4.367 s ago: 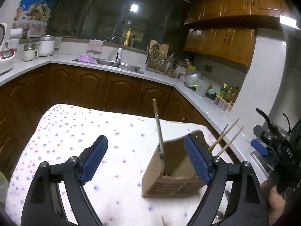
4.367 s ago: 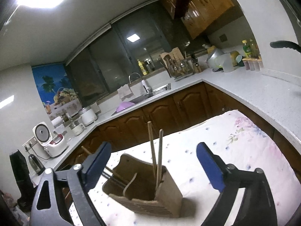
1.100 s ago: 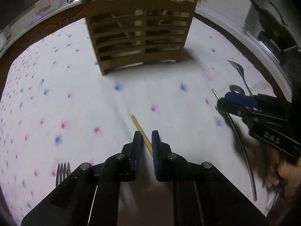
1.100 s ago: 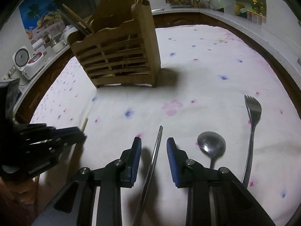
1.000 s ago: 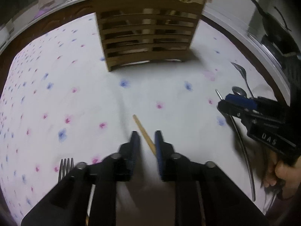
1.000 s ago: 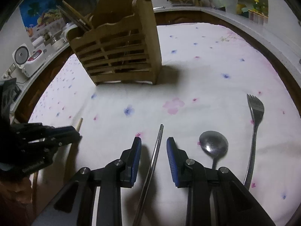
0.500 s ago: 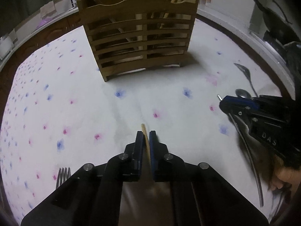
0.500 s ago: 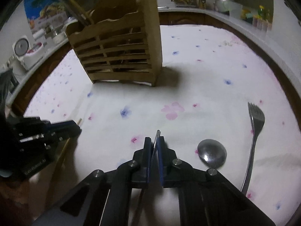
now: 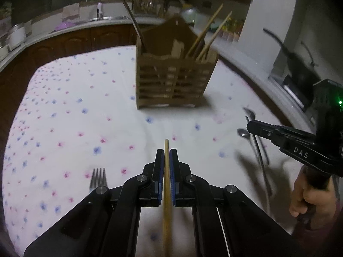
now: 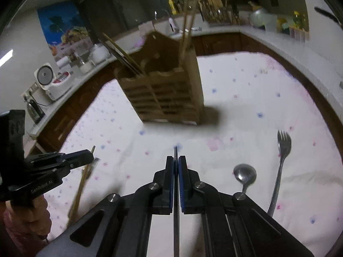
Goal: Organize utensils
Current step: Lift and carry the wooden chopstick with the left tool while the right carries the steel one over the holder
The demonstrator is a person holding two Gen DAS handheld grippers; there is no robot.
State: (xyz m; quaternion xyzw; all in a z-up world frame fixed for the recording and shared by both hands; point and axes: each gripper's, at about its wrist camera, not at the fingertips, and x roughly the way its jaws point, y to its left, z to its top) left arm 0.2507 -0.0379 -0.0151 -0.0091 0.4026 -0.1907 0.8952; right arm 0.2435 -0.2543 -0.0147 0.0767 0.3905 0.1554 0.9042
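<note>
**Two sticks gripped, holder ahead**

The left claw (image 9: 166, 153) is clamped on a wooden chopstick (image 9: 166, 192), whose tip pokes just past the pads. The right claw (image 10: 175, 159) is pinched on a thin metal chopstick (image 10: 176, 214) in the same way. A fork (image 10: 280, 167) and a spoon (image 10: 244, 174) lie on the flowered cloth (image 10: 246, 98) over the counter, beside the right claw; another fork (image 9: 98, 178) lies by the left. Farther off stands the slatted wooden holder (image 9: 174, 81), with sticks already leaning in it. Judging from this, each stick should be tipped upright over an open compartment, one hand at a time. Release only once the tip is inside, so that the leaning sticks are not knocked.
</note>
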